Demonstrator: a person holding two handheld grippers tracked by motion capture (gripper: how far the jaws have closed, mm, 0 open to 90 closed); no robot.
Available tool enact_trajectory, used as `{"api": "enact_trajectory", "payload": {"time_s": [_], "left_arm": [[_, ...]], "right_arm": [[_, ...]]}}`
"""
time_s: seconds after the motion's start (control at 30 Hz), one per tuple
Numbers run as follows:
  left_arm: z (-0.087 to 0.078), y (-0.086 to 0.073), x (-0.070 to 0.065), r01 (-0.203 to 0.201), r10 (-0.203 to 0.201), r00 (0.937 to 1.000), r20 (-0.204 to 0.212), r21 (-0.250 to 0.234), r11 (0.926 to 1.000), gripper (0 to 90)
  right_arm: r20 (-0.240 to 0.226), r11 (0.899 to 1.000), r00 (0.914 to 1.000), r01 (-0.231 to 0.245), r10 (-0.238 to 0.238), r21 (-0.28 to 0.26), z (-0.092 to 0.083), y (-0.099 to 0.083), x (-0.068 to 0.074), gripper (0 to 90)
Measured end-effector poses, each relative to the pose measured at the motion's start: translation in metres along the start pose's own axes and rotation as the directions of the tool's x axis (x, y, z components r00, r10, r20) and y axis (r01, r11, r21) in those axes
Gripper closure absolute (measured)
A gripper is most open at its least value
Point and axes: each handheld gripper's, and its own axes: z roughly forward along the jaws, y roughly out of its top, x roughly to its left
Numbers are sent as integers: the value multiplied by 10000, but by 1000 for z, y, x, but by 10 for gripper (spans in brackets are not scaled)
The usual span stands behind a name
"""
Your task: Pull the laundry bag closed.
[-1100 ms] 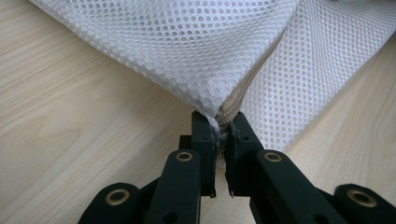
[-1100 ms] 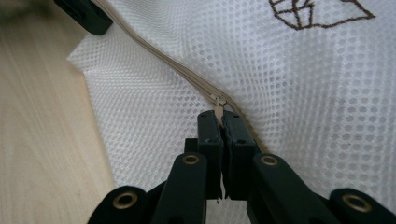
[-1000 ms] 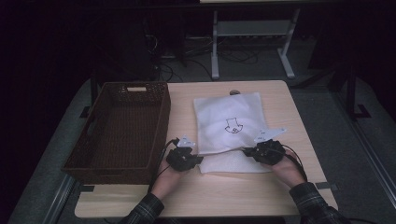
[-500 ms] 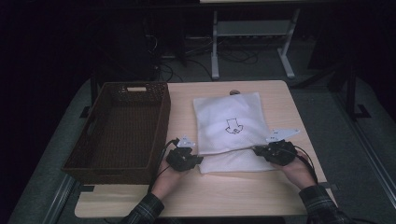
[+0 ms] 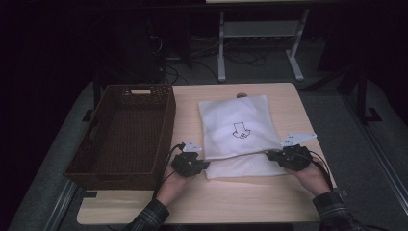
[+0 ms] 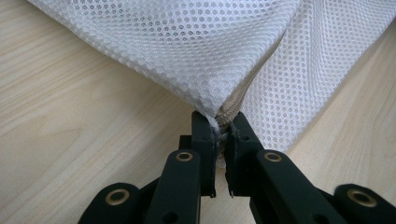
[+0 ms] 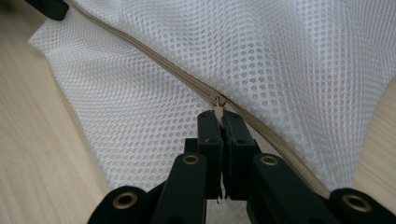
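With our left gripper [image 6: 219, 135] clenched on the mesh bag's [image 5: 238, 127] corner on the table [image 5: 231, 202], our right gripper [image 7: 219, 119], pinching the zipper pull [image 7: 217, 103], has slid it rightward, so the zipper is moving along.

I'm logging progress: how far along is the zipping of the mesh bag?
Done: the left gripper pins the mesh bag at its zipper-end corner. In hand: the right gripper pinches the zipper pull, near the bag's right side in the high view. Left: whether any zipper remains open can't be told.
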Motion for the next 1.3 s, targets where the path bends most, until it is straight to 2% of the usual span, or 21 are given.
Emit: {"api": "enact_trajectory", "payload": {"time_s": [0.13,0.27,0.47,0.6,0.7,0.87,1.03,1.1,1.23,1.27,1.3], "left_arm": [[0,0,0,30,-30,10000,-54,5,10000,837],[0,0,1,43,-43,9999,-96,15,10000,837],[0,0,2,110,-109,9998,-164,30,9999,837],[0,0,2,166,-166,9998,-139,0,9999,837],[0,0,1,125,-125,9998,-172,6,9999,837],[0,-1,2,176,-176,9997,-154,32,9998,837],[-1,-1,2,155,-155,9997,-176,1,9999,836],[-1,-1,2,130,-129,9997,-200,49,9999,835],[0,-1,3,200,-197,9996,-211,121,9997,819],[0,-2,5,303,-301,9995,-93,165,9994,819],[0,-2,5,323,-321,9994,-96,160,9994,760]], "right_arm": [[182,10000,9998,-73,73,-14,-5,-5,-3,867],[380,9989,9983,-428,435,-180,-17,-14,-11,867],[363,9986,9983,-448,459,-297,-25,-25,-15,867],[334,9971,9973,-640,653,-412,-31,-31,-21,866],[288,9971,9976,-619,632,-454,-31,-32,-22,866],[378,9989,9983,-428,435,-188,-29,-35,-24,866],[486,9976,9966,-659,669,-221,-33,-39,-31,863],[312,9969,9970,-697,709,-376,-33,-41,-33,858],[181,9971,9973,-706,711,-270,-30,-42,-33,848],[136,9971,9973,-718,722,-260,-30,-42,-33,813],[-149,9950,9955,-942,938,-337,-28,-43,-33,674]]}}
